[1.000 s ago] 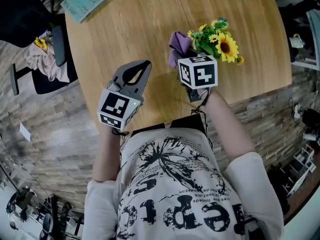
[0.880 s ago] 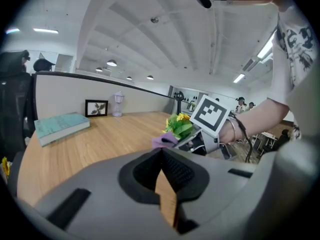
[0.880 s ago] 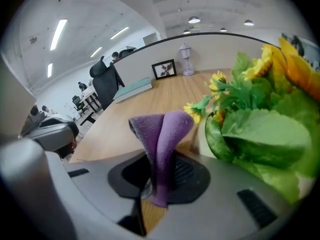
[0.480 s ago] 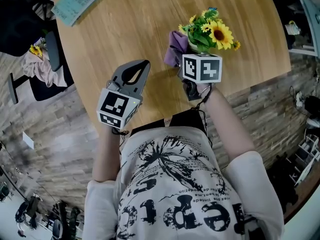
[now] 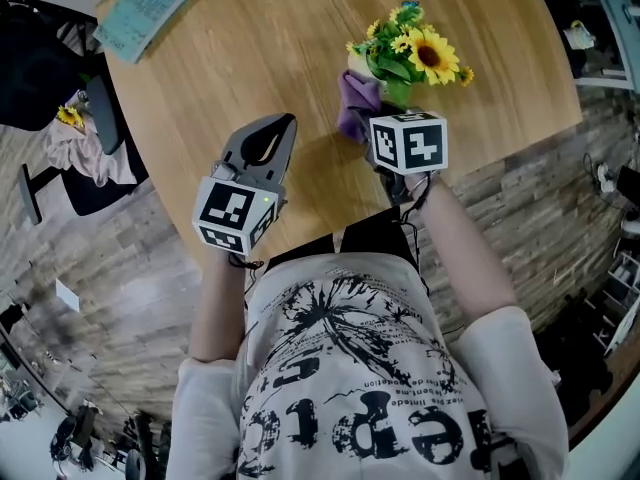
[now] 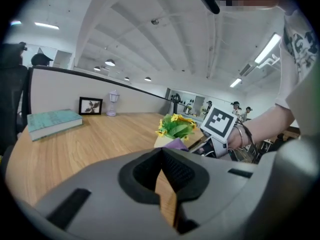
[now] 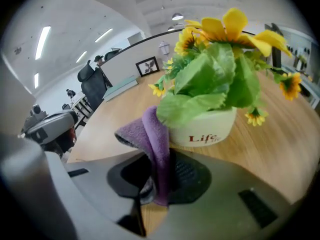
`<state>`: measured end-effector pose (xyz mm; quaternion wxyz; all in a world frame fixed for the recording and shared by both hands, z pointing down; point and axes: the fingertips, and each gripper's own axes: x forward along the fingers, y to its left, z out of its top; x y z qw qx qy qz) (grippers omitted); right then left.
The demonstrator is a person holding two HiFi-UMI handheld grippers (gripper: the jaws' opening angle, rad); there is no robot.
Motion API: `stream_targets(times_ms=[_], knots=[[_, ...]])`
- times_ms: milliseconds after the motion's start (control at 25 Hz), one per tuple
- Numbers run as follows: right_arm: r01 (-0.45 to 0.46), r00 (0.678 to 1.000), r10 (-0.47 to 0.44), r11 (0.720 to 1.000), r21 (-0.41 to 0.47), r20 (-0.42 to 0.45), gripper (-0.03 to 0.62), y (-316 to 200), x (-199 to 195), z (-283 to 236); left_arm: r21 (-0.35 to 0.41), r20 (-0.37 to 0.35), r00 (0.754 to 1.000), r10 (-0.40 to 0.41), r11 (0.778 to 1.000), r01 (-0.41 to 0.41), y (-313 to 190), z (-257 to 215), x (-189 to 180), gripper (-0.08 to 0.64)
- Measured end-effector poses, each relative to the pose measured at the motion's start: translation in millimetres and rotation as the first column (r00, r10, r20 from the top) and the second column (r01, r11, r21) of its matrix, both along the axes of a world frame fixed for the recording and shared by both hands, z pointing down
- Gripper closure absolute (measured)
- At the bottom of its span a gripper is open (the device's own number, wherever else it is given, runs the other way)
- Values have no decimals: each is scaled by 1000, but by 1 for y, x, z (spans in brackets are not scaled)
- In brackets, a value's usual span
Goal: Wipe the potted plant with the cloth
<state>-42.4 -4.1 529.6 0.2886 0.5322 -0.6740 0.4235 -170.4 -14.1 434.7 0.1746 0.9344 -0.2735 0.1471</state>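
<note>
The potted plant (image 7: 212, 91), sunflowers upright in a white pot, stands on the round worktop (image 5: 250, 58) just ahead of the right tongs (image 7: 160, 171), the nearer pair. They pinch a purple cloth (image 7: 152, 134), whose fold rises against the pot's left side under the leaves. The left tongs (image 6: 162, 159), closed on nothing, hover well apart to the left. Bare wood opens beyond and left of the pot, and the worktop's near edge lies close behind both tongs.

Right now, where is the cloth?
The cloth is pinched in the right gripper, just left of the potted plant in the head view.
</note>
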Motion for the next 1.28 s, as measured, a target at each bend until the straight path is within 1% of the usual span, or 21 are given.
stream_targets(times_ms=[160, 240, 400, 560, 680, 720, 800, 880, 920, 1040, 1080, 1160, 1280], knots=[[5, 1000, -4, 999, -38, 25, 505, 17, 13, -1, 5, 1, 999, 42, 999, -42, 4, 0, 17, 557], [5, 1000, -5, 998, -59, 12, 502, 27, 25, -2, 1, -3, 998, 68, 998, -68, 6, 1, 28, 557], [51, 999, -50, 993, -103, 11, 502, 45, 38, -1, -12, -3, 995, 98, 995, -98, 8, 4, 46, 557], [97, 993, -106, 984, -147, -55, 505, 61, 65, -4, -29, -7, 992, 127, 991, -127, 8, 7, 65, 556], [67, 987, -87, 987, -147, -134, 508, 63, 102, -9, -33, -13, 989, 148, 988, -149, 5, 12, 81, 546], [46, 985, -69, 989, -140, -158, 508, 61, 116, -10, -31, -15, 988, 152, 988, -153, 3, 14, 87, 511], [8, 981, -31, 992, -124, -190, 508, 57, 142, -11, -22, -8, 990, 144, 989, -144, -3, 20, 97, 395], [-21, 978, -3, 994, -110, -210, 508, 52, 165, -12, -11, 6, 991, 131, 991, -131, -11, 26, 107, 343], [-32, 976, 9, 994, -102, -220, 508, 49, 176, -13, -7, 7, 991, 130, 991, -130, -14, 30, 112, 299], [-48, 967, 28, 996, -72, -254, 509, 38, 206, -18, -3, -17, 989, 148, 989, -148, -21, 36, 130, 144], [-44, 964, 28, 998, -55, -265, 509, 32, 214, -20, -3, -32, 987, 157, 988, -157, -23, 38, 136, 111], [-27, 956, 21, 999, -17, -293, 509, 18, 227, -24, -1, -55, 982, 179, 984, -180, -29, 41, 148, 75], [2, 942, 6, 1000, 23, -336, 509, -5, 241, -27, 26, -42, 972, 229, 973, -228, -35, 48, 167, 21]])
